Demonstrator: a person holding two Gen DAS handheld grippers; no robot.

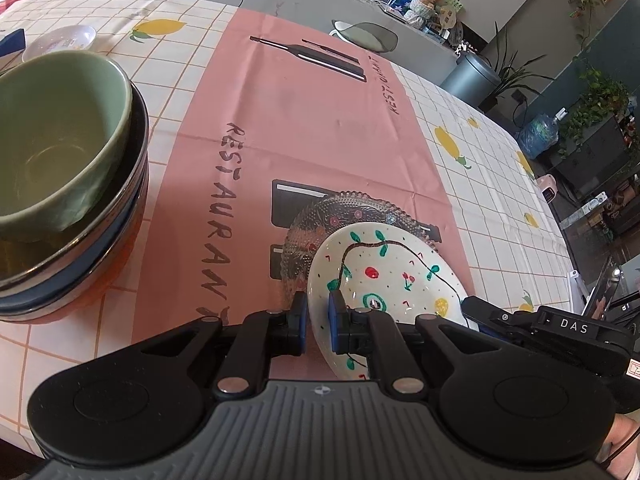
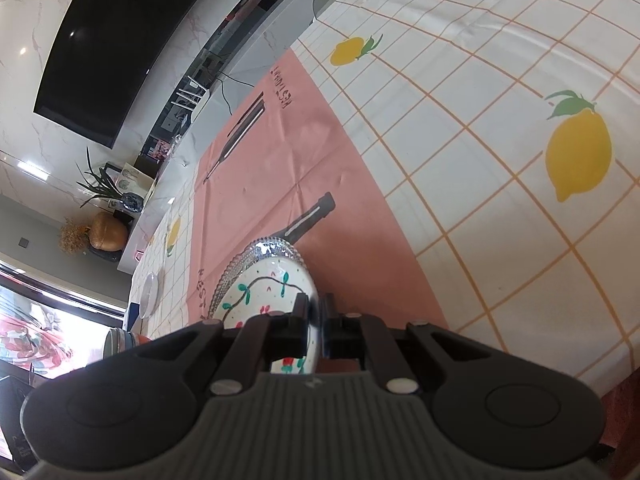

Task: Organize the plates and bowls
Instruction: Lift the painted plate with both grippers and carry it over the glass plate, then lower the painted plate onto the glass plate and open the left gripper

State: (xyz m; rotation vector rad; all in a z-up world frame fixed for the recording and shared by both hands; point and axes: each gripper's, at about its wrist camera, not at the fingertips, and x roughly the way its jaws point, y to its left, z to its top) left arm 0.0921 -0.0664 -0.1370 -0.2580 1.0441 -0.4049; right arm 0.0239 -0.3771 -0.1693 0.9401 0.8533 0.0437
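Painted plate (image 1: 394,276) low centre, rim clenched in both left tongs (image 1: 318,314) and right tongs (image 2: 317,320), over glass plate (image 1: 320,216).

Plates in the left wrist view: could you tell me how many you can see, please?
3. A painted plate gripped at its rim, over a clear glass plate on the pink mat; a small white plate far left. Others may be hidden.
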